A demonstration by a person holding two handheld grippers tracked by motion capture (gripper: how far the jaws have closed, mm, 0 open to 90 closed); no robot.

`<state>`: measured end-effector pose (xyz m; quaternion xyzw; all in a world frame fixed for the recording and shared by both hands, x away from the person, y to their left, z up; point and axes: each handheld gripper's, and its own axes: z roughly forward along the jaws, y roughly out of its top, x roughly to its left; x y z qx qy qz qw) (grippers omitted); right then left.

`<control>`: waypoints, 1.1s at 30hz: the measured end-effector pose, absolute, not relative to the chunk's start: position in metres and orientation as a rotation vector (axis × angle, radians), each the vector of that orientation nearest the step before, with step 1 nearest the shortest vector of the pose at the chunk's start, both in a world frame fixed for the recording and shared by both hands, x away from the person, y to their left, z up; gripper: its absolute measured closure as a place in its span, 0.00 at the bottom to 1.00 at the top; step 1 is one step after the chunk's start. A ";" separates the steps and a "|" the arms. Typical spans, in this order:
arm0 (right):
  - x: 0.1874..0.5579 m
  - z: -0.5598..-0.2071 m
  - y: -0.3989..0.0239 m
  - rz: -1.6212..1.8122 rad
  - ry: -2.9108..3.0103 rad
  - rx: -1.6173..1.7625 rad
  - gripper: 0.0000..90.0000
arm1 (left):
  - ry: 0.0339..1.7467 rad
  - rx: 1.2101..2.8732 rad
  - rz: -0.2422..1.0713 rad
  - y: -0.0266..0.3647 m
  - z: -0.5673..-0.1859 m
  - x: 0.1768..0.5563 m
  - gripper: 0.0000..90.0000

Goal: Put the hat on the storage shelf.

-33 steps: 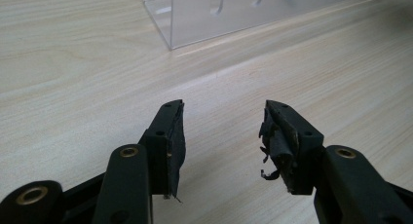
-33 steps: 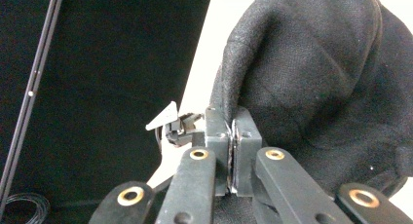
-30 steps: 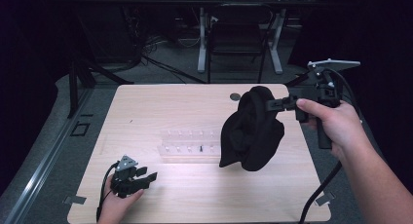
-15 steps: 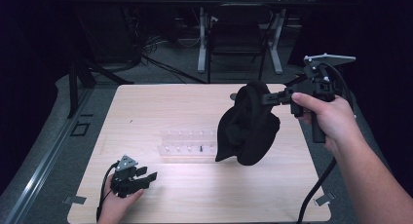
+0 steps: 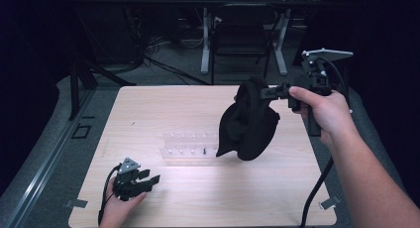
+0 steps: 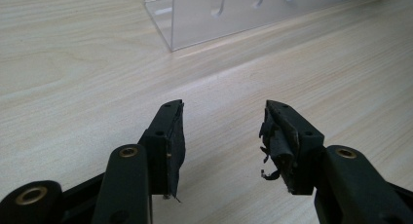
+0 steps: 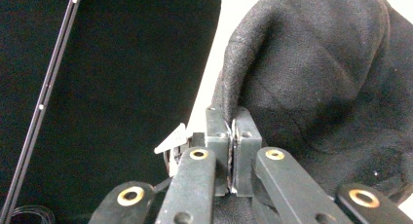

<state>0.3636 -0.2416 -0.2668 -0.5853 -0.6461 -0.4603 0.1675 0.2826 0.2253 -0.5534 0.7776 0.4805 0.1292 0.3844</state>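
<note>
A black cloth (image 5: pixel 249 123) hangs in the air over the right half of the wooden table (image 5: pixel 158 109). My right gripper (image 5: pixel 270 92) is shut on its upper edge and holds it up. In the right gripper view the cloth (image 7: pixel 321 73) bunches up beyond the closed jaws, and my right gripper (image 7: pixel 232 118) pinches a fold of it. My left gripper (image 5: pixel 151 177) rests low at the table's near left corner, held by a hand. In the left gripper view my left gripper (image 6: pixel 221 121) stands open over bare wood with nothing between its jaws.
A clear plastic rack (image 5: pixel 190 146) with small slots lies at the table's middle, partly behind the hanging cloth, and its corner (image 6: pixel 195 19) shows ahead of the left jaws. Table legs and cables (image 5: pixel 208 44) stand on the dark floor beyond the far edge.
My right gripper has lifted the black cloth a little higher above the table. The left gripper has stayed where it was.
</note>
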 end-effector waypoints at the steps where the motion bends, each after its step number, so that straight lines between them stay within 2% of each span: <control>1: 0.365 -0.267 -0.240 -1.311 -1.836 -1.669 0.98 | 1.223 1.991 0.317 0.226 -0.553 0.283 0.56; 33: 0.405 -0.296 -0.194 -1.279 -1.872 -1.647 0.98 | 1.228 1.979 0.333 0.228 -0.554 0.285 0.56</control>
